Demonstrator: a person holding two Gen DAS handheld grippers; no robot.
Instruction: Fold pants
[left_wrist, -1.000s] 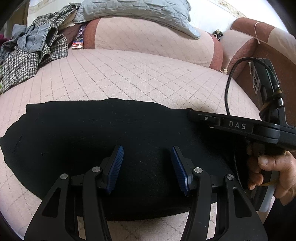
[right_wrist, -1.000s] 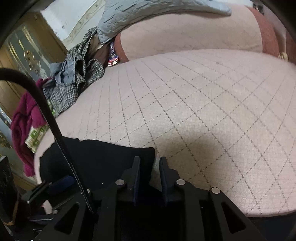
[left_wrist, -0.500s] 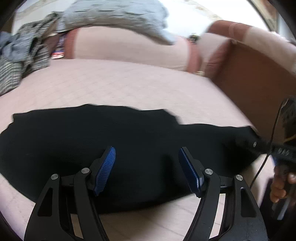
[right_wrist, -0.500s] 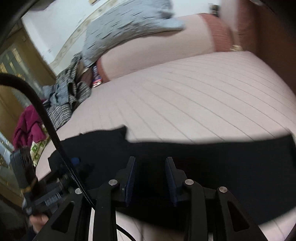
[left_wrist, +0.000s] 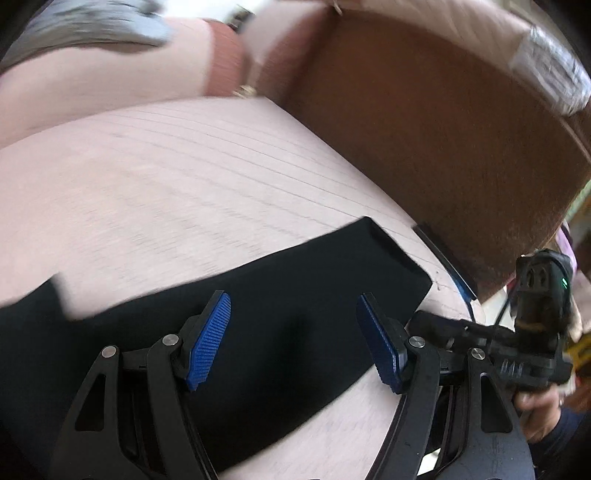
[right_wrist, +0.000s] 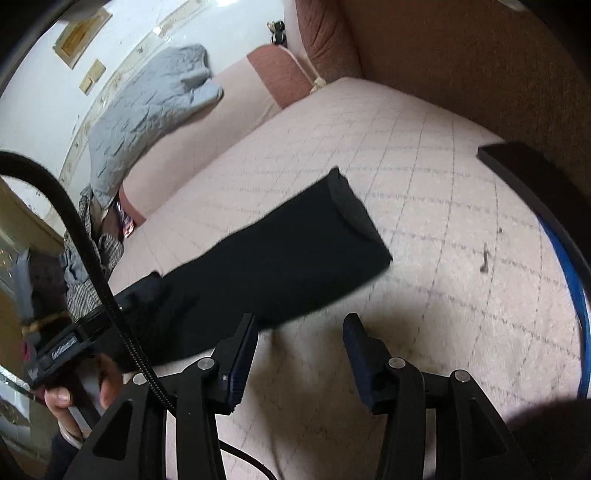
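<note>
While both tools hung low over the cushion, neither held anything. At the bottom of the left wrist view the left gripper (left_wrist: 293, 341) stood with its blue pads (left_wrist: 208, 341) spread wide, poised above the black pants (left_wrist: 280, 306) without clearly touching them. At the bottom of the right wrist view the right gripper (right_wrist: 299, 354) was likewise parted, its gap over bare quilted sofa seat (right_wrist: 424, 229), just beside the near edge of the cloth.

The pants (right_wrist: 266, 258) lay as a long dark band across the middle of that frame, running from the lower left to a squared leg end right of centre, flat on the seat. Judging by this, the leg end was the part to take next. A good fold would call for the right tool to pinch both layers at the end corner, and the left to hold the middle of the band as a crease line, so the end can travel over without dragging or bunching. Lifting slowly should keep the edges aligned.

Farther off, a brown armrest (right_wrist: 480, 74) filled the upper right, and a grey quilted blanket (right_wrist: 147, 110) draped the backrest at upper left, above a heap of checked clothes (right_wrist: 88, 266) at the left edge.
</note>
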